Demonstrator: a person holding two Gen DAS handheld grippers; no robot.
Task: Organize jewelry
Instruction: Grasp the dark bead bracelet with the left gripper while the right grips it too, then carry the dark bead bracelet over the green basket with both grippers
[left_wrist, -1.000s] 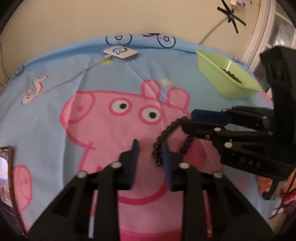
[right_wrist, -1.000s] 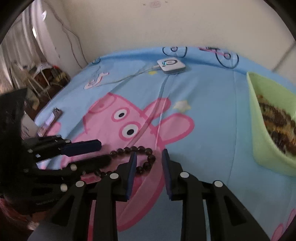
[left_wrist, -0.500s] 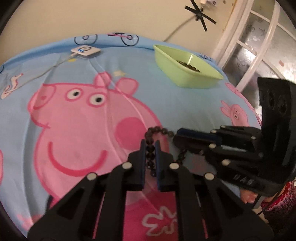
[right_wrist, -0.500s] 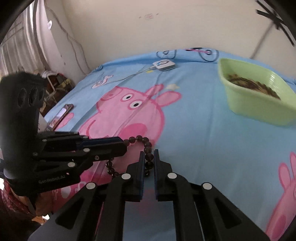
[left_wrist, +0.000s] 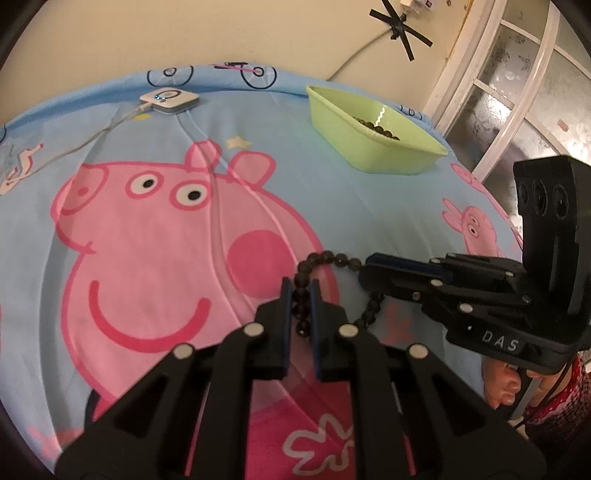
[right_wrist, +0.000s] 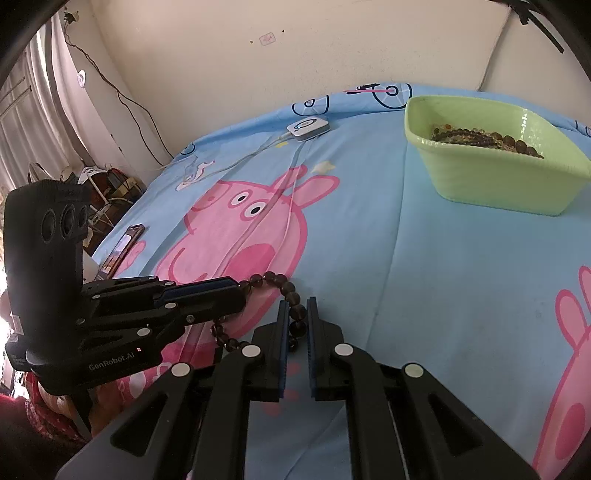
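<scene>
Both hand-held grippers, left (left_wrist: 298, 295) and right (right_wrist: 294, 315), were clamped on one dark round-bead bracelet (left_wrist: 321, 258); opposite pulling could snap its string.

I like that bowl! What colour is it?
The tub is light green, seen best in the right wrist view.

Open sheet (right_wrist: 461, 280) toward green tub (right_wrist: 491, 184); charger puck (right_wrist: 308, 127), phone (right_wrist: 122, 247) off path.

White letters "DAS" stand on the black body of the right claw (left_wrist: 364, 275), seen from the left wrist camera. "GenRobot.AI" is printed in white on the body of the left claw (right_wrist: 240, 291), seen from the right wrist camera.
</scene>
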